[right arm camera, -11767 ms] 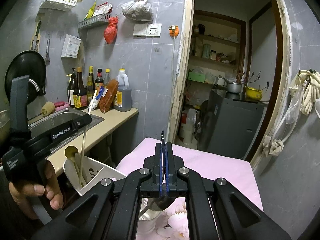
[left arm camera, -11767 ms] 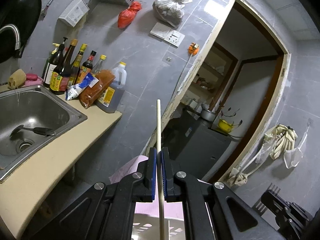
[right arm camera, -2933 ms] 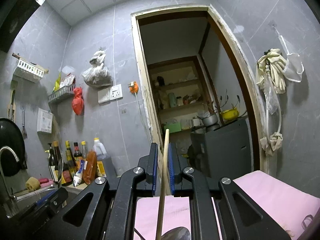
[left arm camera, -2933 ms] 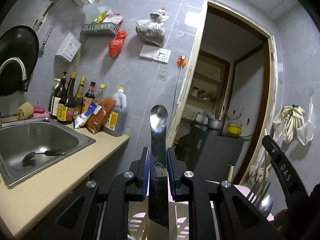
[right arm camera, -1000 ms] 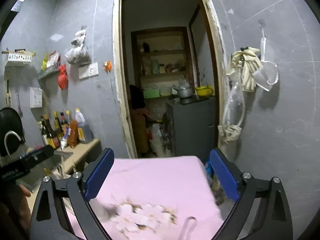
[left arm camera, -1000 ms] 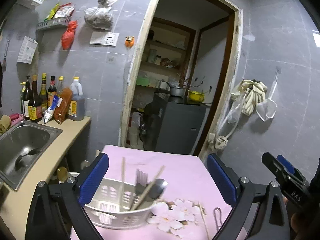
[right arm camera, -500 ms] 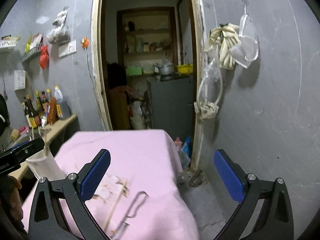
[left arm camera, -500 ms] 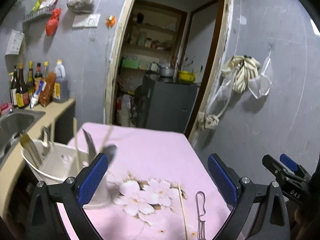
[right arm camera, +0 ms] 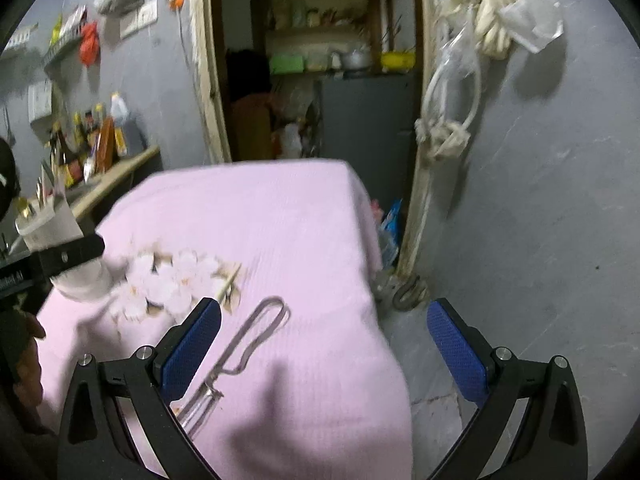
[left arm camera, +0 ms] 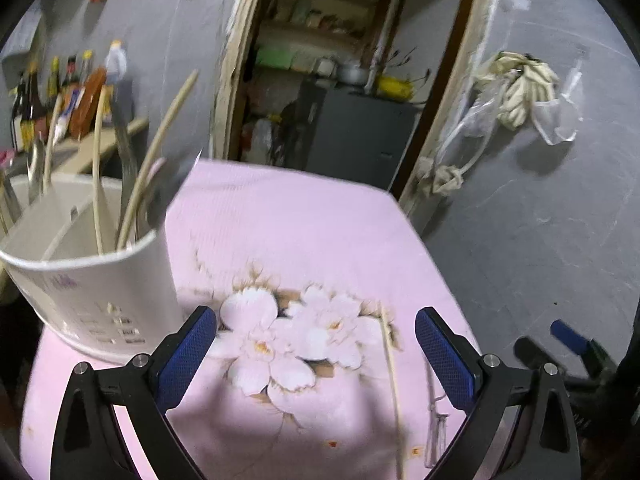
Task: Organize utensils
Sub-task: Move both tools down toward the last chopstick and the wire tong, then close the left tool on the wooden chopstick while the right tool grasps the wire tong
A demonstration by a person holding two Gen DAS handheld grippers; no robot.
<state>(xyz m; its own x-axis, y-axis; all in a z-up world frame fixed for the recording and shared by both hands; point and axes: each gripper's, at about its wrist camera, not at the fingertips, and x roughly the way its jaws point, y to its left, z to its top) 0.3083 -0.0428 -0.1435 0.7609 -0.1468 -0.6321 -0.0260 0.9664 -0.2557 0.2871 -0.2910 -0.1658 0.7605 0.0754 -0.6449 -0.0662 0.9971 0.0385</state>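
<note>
A white utensil holder (left arm camera: 92, 280) stands at the left of the pink flowered table (left arm camera: 280, 232), with chopsticks (left arm camera: 156, 156) and metal utensils upright in it. A single wooden chopstick (left arm camera: 390, 364) and a metal peeler (left arm camera: 434, 424) lie on the cloth at the right. My left gripper (left arm camera: 316, 356) hangs open above the flower print, holding nothing. My right gripper (right arm camera: 324, 346) is open above the table's right edge, with the peeler (right arm camera: 248, 340) by its left finger and the chopstick (right arm camera: 229, 282) beyond. The holder (right arm camera: 60, 248) shows at far left there.
Behind the table is an open doorway (left arm camera: 340, 64) with a dark cabinet (left arm camera: 352, 136). A counter with sauce bottles (left arm camera: 60, 92) runs along the left wall. Rags and a plastic bag (left arm camera: 524, 92) hang on the grey wall at right. The floor (right arm camera: 520, 300) drops away right of the table.
Both grippers have dropped closer to the table and tilted down. The holder now looms larger at the left, and the peeler and chopstick are nearer the right gripper.
</note>
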